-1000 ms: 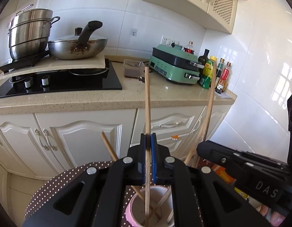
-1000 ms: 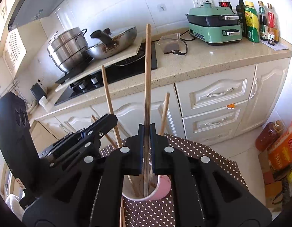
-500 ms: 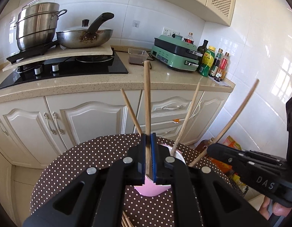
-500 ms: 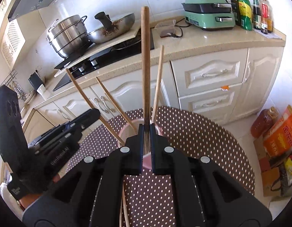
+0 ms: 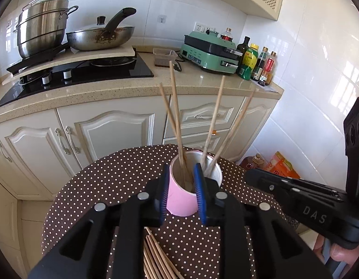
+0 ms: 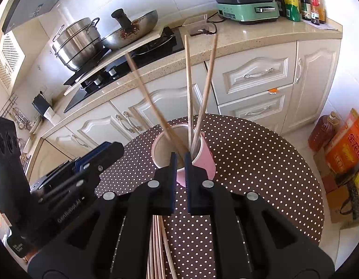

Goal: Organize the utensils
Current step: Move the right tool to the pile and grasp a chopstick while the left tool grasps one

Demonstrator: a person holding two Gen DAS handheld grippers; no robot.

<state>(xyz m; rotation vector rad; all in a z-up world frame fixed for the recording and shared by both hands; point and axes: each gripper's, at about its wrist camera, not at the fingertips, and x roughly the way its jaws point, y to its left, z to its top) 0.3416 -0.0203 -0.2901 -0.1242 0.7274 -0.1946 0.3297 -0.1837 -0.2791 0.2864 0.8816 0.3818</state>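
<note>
Left hand-held gripper (image 5: pixel 181 191) jaws just opened, nothing between them, right hand-held gripper (image 6: pixel 179 176) narrow and empty; chopsticks (image 5: pixel 177 116) stand in pink cup (image 5: pixel 182 197) mid-bench (image 5: pixel 109 176); retreat could clip it and tip it.

Steel pot (image 5: pixel 41 26) and wok (image 5: pixel 102 36) on hob; green grill (image 5: pixel 210 53), bottles (image 5: pixel 257 62) on counter.

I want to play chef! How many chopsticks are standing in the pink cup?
4 chopsticks in the pink cup: two lean left, crossing, and two lean right. More lie on the table, partly hidden.
</note>
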